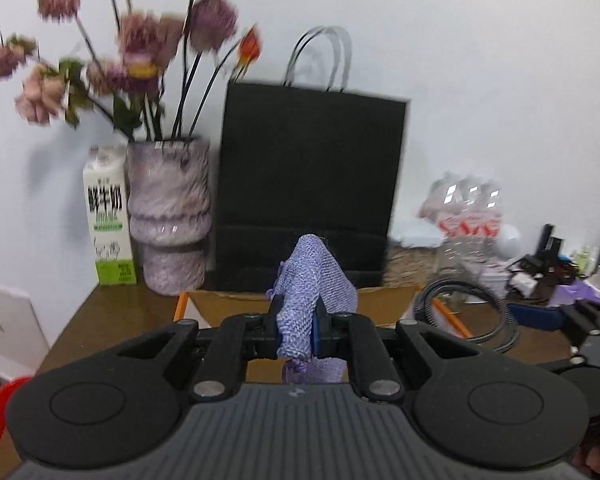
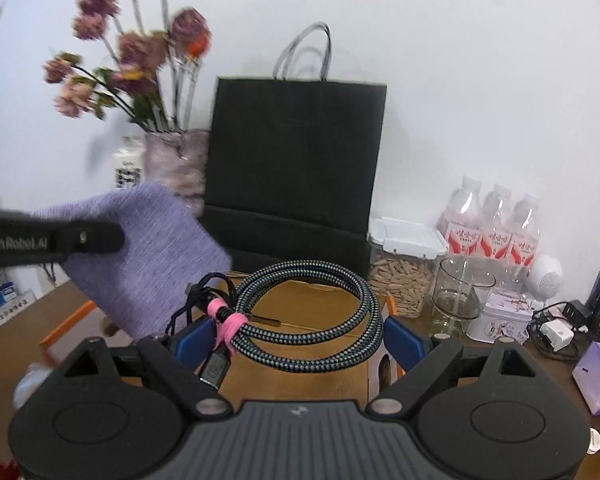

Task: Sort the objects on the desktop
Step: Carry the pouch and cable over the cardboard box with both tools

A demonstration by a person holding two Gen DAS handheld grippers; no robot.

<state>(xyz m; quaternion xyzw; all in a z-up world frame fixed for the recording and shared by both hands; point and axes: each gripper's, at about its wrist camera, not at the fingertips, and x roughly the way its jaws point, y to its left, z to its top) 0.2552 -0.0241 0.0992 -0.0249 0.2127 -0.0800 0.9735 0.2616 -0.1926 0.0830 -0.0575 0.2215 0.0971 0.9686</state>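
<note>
My left gripper (image 1: 298,320) is shut on a purple knitted cloth (image 1: 312,276), which bunches up above the pads and hangs below them. From the right wrist view the same cloth (image 2: 152,256) hangs from the left gripper (image 2: 80,236) at the left. My right gripper (image 2: 300,336) stands wide, its blue pads pressing the two sides of a coiled braided cable (image 2: 312,272) tied with pink bands. Both grippers are held over an open cardboard box (image 2: 320,376) with orange edging. The cable coil (image 1: 460,292) and part of the right gripper (image 1: 592,320) also show at the right of the left wrist view.
Against the wall behind the box stand a black paper bag (image 2: 296,160), a vase of dried flowers (image 1: 168,216) and a milk carton (image 1: 108,216). To the right are water bottles (image 2: 492,224), a jar of seeds (image 2: 404,276), a glass (image 2: 460,296), a tin (image 2: 500,320) and chargers (image 2: 556,332).
</note>
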